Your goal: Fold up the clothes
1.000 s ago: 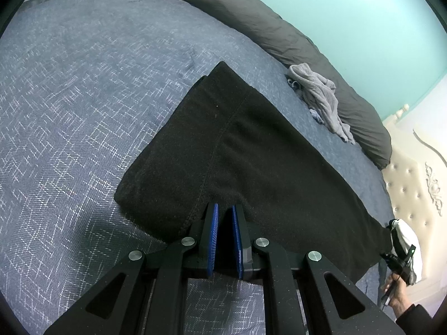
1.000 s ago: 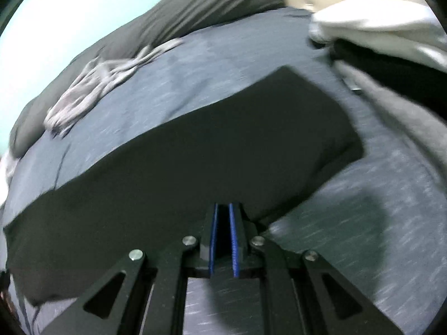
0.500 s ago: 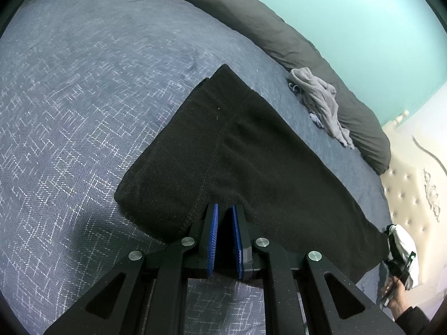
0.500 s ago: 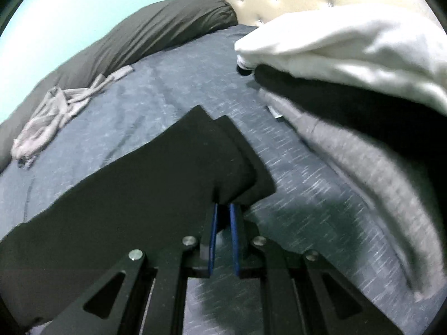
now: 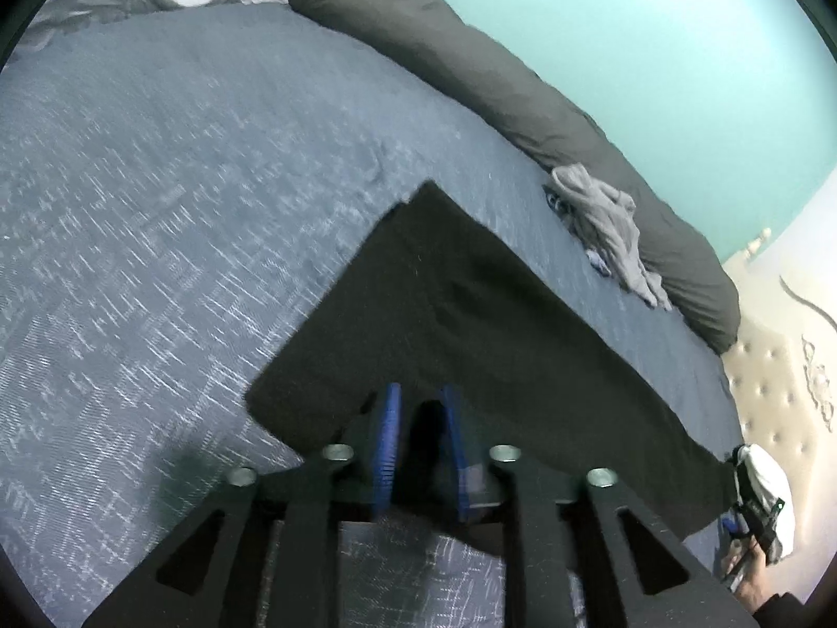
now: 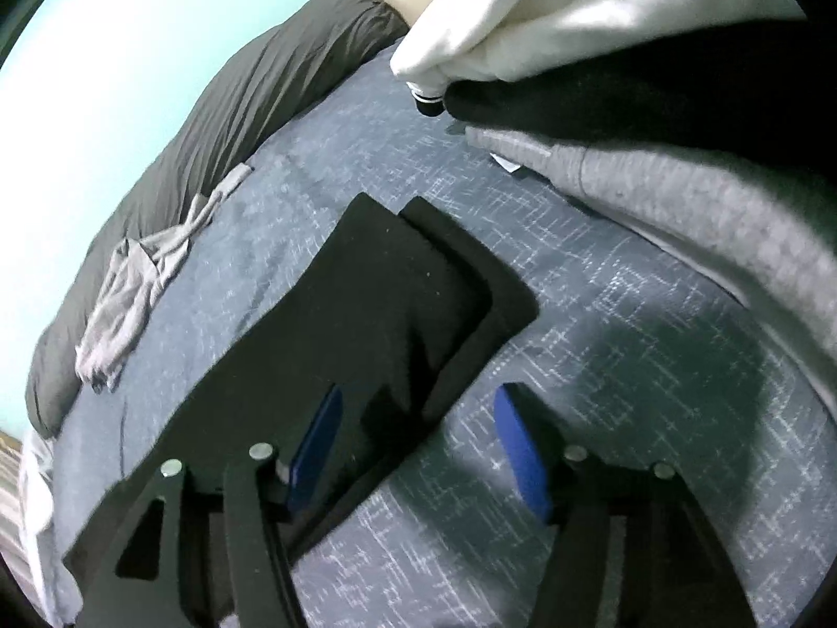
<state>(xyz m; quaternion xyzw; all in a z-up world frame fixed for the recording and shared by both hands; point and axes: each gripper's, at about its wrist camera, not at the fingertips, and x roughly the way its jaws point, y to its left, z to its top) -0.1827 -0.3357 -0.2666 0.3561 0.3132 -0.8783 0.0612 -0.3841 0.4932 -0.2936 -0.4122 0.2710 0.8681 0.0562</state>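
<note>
Since a moment ago, the right gripper (image 6: 418, 445) has spread its blue pads wide apart and let go of the black garment's (image 6: 376, 314) end, while the left gripper (image 5: 418, 450) has parted its pads slightly. In the left wrist view, the black garment (image 5: 471, 324) lies flat as a long dark strip on the blue-grey bedspread (image 5: 157, 209), running from the near centre toward the far right. Its near edge sits between the left gripper's blue pads, which stand a little apart with dark cloth showing in the gap; whether they press the cloth cannot be told. At the strip's far right end the other gripper and a hand (image 5: 753, 575) are visible.

In the right wrist view, the folded end of the garment lies on the bedspread (image 6: 628, 366) just ahead of the open gripper, two layers slightly offset at the far corner. The left pad (image 6: 314, 439) hangs over the cloth; the right pad (image 6: 523, 450) hangs over bare bedspread beside it.

A crumpled grey garment (image 5: 607, 220) lies farther off, against a long dark bolster (image 5: 471, 63) along the turquoise wall (image 5: 680, 52). At far right in the right wrist view is a stack of folded clothes (image 6: 654, 83), white over black over grey.
</note>
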